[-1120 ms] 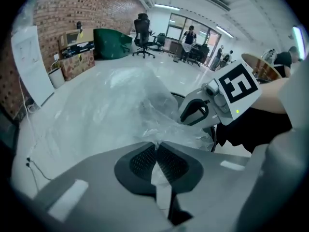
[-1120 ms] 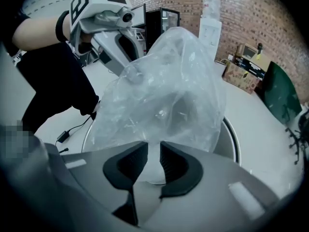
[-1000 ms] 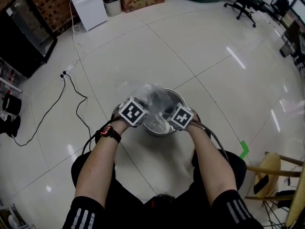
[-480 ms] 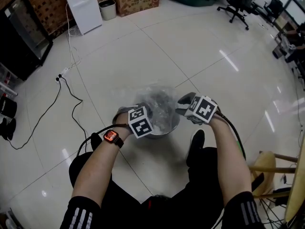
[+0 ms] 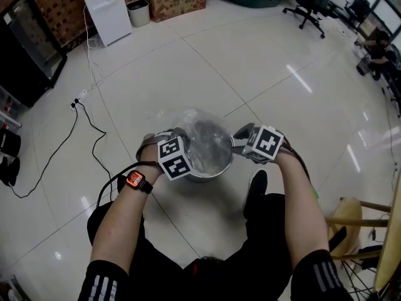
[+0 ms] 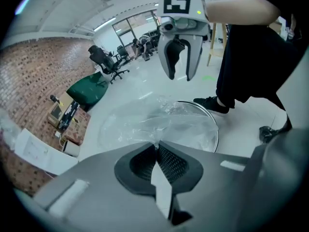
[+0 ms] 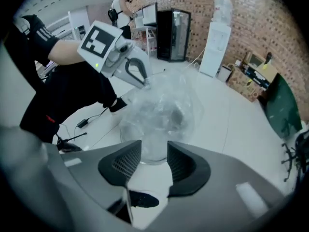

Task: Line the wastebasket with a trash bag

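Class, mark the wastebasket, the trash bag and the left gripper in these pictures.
wastebasket [image 5: 210, 172], head view, near side of its metal wall.
trash bag [image 6: 159, 124], left gripper view, clear film above the rim.
left gripper [image 6: 156, 148], left gripper view, where its shut fingers meet.

Glossy white floor [image 5: 263, 61], brick wall [image 5: 61, 6]

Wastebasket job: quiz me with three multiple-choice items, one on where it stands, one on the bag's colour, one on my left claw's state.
1. The wastebasket stands: A on a chair; B on the floor; C on a shelf.
2. The bag is: A black; B clear; C blue.
3. The left claw is: A open, empty; B shut on a cable; C shut on the bag.
Answers: B, bare white floor surrounds it; B, the wastebasket shows through it; C, its pads pinch the bag's film.
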